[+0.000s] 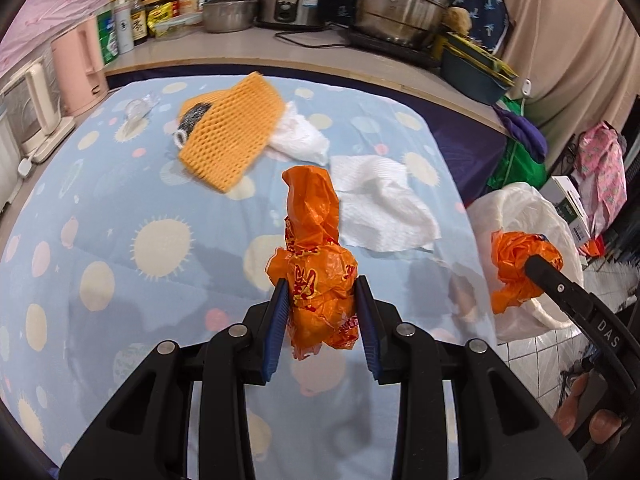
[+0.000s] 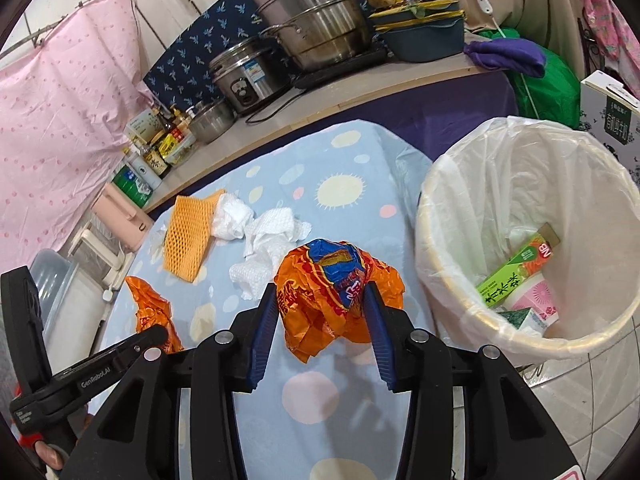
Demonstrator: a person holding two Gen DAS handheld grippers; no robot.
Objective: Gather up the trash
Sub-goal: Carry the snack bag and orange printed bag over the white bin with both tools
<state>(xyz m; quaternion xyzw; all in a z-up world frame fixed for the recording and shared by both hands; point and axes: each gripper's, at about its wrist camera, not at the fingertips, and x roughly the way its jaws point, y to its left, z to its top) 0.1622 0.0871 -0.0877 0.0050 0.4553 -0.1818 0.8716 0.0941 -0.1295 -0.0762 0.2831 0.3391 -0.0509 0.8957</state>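
Two orange wrappers are off the table right now, one in each gripper. The left gripper [image 1: 322,308] is clamped on a crumpled orange wrapper [image 1: 316,272] with red print, held above the sun-and-dot tablecloth [image 1: 120,240]. The right gripper [image 2: 320,312] is pinching the other wrapper [image 2: 332,296], orange with a blue patch, just beside the trash bin [image 2: 440,216], not over the opening yet.

The bin has a white liner and sits off the table edge; inside it there's a green carton [image 2: 516,268] and a pink-and-white cup [image 2: 534,300].

On the table, farther from the bin than both grippers, is an orange foam net [image 1: 230,136] with something dark tucked under it, a wadded white tissue [image 1: 298,138] touching the net, and a bigger crumpled paper towel [image 1: 380,204] closer to the bin. A clear plastic bit [image 1: 140,106] lies past the net, hard to make out.
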